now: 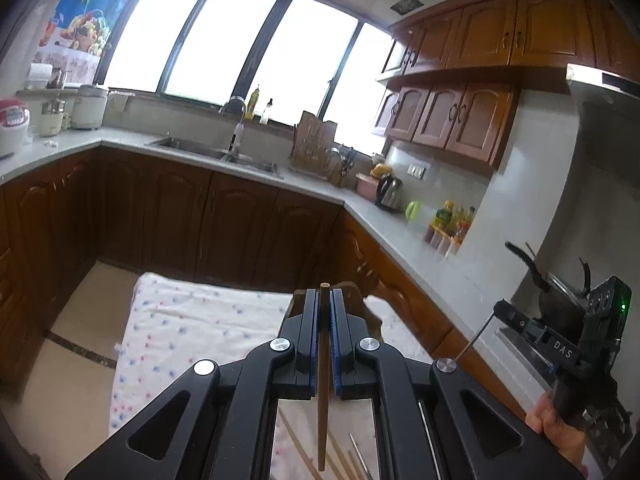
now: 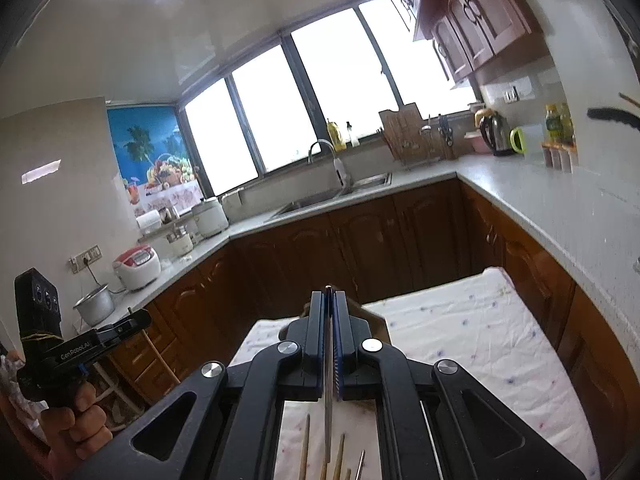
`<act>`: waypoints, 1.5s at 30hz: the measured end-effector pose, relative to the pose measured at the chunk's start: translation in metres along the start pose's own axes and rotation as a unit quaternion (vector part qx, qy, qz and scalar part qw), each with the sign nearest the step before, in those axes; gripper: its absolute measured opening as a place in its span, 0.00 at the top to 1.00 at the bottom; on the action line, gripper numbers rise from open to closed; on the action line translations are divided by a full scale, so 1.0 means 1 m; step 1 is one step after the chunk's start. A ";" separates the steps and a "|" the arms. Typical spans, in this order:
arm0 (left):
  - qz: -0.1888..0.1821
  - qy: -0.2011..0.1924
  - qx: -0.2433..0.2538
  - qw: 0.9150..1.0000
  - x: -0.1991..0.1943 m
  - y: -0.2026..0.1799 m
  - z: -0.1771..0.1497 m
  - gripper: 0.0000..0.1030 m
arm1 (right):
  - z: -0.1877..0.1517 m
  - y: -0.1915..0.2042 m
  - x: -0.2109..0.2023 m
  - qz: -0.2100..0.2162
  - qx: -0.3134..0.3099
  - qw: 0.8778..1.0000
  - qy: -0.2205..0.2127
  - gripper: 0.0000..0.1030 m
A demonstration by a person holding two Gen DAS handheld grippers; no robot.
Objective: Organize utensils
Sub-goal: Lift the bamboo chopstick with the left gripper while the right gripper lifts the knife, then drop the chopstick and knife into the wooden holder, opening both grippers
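Two chopsticks, brown wooden point(image 1: 323, 380), slim metal point(image 2: 329, 400)

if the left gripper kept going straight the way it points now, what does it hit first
Probably the brown box just past the tips of the left gripper, which is shut on a wooden chopstick. The box sits on the floral cloth; the dark cabinets follow. Depth is unclear.
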State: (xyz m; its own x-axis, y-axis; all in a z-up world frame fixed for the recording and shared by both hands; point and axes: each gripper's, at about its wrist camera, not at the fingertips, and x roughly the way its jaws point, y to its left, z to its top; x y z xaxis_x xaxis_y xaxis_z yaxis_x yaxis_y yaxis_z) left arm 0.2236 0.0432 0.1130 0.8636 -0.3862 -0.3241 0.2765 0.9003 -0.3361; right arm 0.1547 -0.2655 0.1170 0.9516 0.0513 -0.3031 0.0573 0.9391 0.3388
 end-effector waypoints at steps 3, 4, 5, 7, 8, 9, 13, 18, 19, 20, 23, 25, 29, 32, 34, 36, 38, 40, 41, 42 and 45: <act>0.001 -0.018 -0.003 1.000 0.004 0.002 0.004 0.97 | 0.011 0.000 0.002 0.002 0.006 1.000 -0.018 0.97; 0.003 -0.023 -0.004 1.000 0.006 0.003 0.005 0.97 | 0.015 -0.001 0.003 0.001 0.006 1.000 -0.024 0.97; 0.003 -0.029 -0.006 1.000 0.008 0.004 0.005 0.97 | 0.019 0.000 0.004 0.001 0.007 0.999 -0.032 0.97; 0.002 -0.044 -0.013 0.999 0.013 0.007 0.009 0.97 | 0.027 0.000 0.006 0.000 0.009 0.999 -0.047 0.97; 0.003 -0.051 -0.015 0.999 0.017 0.008 0.010 0.97 | 0.032 0.000 0.009 -0.001 0.009 0.999 -0.053 0.97; 0.002 -0.060 -0.018 0.998 0.021 0.009 0.013 0.97 | 0.036 -0.001 0.011 0.000 0.010 0.998 -0.059 0.97; 0.004 -0.098 -0.012 0.995 0.037 0.009 0.021 0.97 | 0.052 0.001 0.022 -0.004 0.004 0.997 -0.072 0.97; 0.015 -0.128 -0.005 0.992 0.072 0.008 0.017 0.97 | 0.061 0.002 0.042 -0.024 -0.014 0.996 -0.085 0.97; 0.017 -0.130 -0.005 0.991 0.077 0.009 0.013 0.97 | 0.059 0.002 0.046 -0.027 -0.016 0.996 -0.086 0.97; 0.018 -0.133 -0.004 0.991 0.085 0.009 0.009 0.97 | 0.058 0.000 0.051 -0.028 -0.017 0.996 -0.086 0.97; 0.028 -0.136 -0.007 0.990 0.115 0.012 -0.003 0.97 | 0.048 -0.005 0.068 -0.034 -0.017 0.996 -0.084 0.97; 0.029 -0.131 -0.016 0.991 0.139 0.017 -0.017 0.97 | 0.037 -0.011 0.080 -0.037 -0.013 0.996 -0.083 0.97; 0.039 -0.118 -0.030 0.992 0.183 0.025 -0.040 0.97 | 0.017 -0.026 0.100 -0.046 0.006 0.996 -0.078 0.97; 0.047 -0.106 -0.034 0.993 0.215 0.030 -0.064 0.97 | 0.003 -0.036 0.109 -0.046 0.021 0.996 -0.078 0.96; 0.049 -0.097 -0.035 0.993 0.232 0.031 -0.074 0.97 | -0.004 -0.040 0.116 -0.046 0.027 0.996 -0.076 0.96; 0.050 -0.088 -0.036 0.994 0.248 0.029 -0.080 0.97 | -0.010 -0.044 0.119 -0.049 0.031 0.996 -0.074 0.97; 0.050 -0.083 -0.034 0.995 0.257 0.028 -0.076 0.97 | -0.013 -0.048 0.123 -0.050 0.036 0.996 -0.068 0.96; 0.053 -0.075 -0.030 0.995 0.269 0.026 -0.078 0.97 | -0.016 -0.052 0.127 -0.051 0.043 0.996 -0.060 0.97; 0.052 -0.074 -0.030 0.995 0.268 0.026 -0.072 0.97 | -0.017 -0.055 0.129 -0.051 0.047 0.996 -0.055 0.96; 0.056 -0.076 -0.026 0.995 0.270 0.026 -0.071 0.97 | -0.019 -0.056 0.129 -0.052 0.049 0.996 -0.053 0.96; 0.052 -0.065 -0.026 0.996 0.262 0.030 -0.063 0.96 | -0.021 -0.059 0.127 -0.054 0.054 0.996 -0.055 0.96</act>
State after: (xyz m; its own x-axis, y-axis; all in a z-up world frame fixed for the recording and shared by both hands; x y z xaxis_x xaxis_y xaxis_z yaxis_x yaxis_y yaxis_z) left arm 0.4316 -0.0438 -0.0376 0.9347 -0.2591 -0.2433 0.1634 0.9211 -0.3533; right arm 0.2652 -0.3076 0.0396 0.9654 -0.0908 -0.2444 0.1867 0.8951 0.4048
